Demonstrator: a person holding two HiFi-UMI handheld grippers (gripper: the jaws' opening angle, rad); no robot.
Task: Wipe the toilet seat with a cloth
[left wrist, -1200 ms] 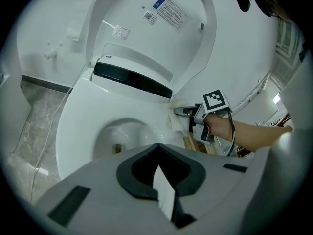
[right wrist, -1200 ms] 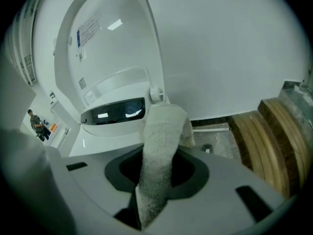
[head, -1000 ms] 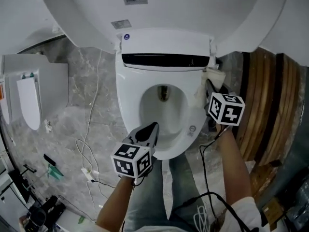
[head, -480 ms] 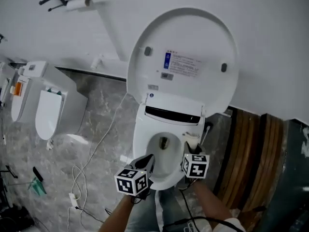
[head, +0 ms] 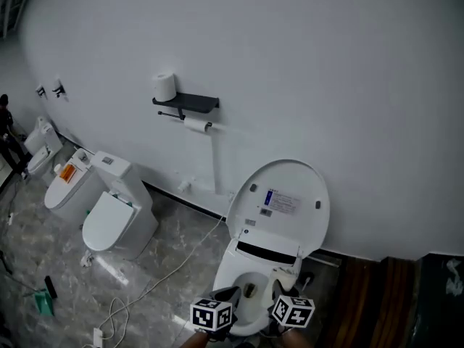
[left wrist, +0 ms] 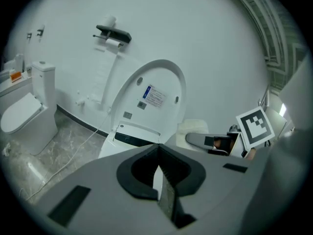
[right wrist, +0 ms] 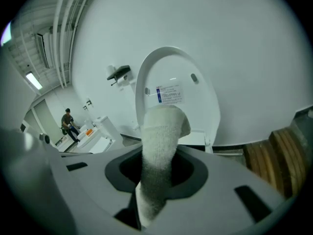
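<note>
The right gripper (right wrist: 156, 180) is clamped on a white terry cloth (right wrist: 164, 131). The cloth stands up out of the jaws toward twelve o'clock and, in the right gripper view, covers the lower middle of the raised toilet lid (head: 304, 187). The left gripper (left wrist: 159, 160) has its jaws pressed flat together on themselves. In the left gripper view the right gripper and its marker cube lie at three o'clock.

In the head view both grippers hang at the near rim of the toilet seat (head: 229, 280), which sits at twelve o'clock of them, apart from the cloth. The lid leans back against the white wall (head: 326, 71).

At ten o'clock of the lid a dark shelf (head: 190, 102) carries a toilet paper roll (head: 165, 87). A closed toilet (head: 116, 223) stands at nine o'clock, and a cable (head: 163, 275) trails over the marble floor (head: 43, 252) between the two toilets. Wooden slats (head: 377, 296) lie at four o'clock. A person (right wrist: 68, 121) stands far off at nine o'clock in the right gripper view.
</note>
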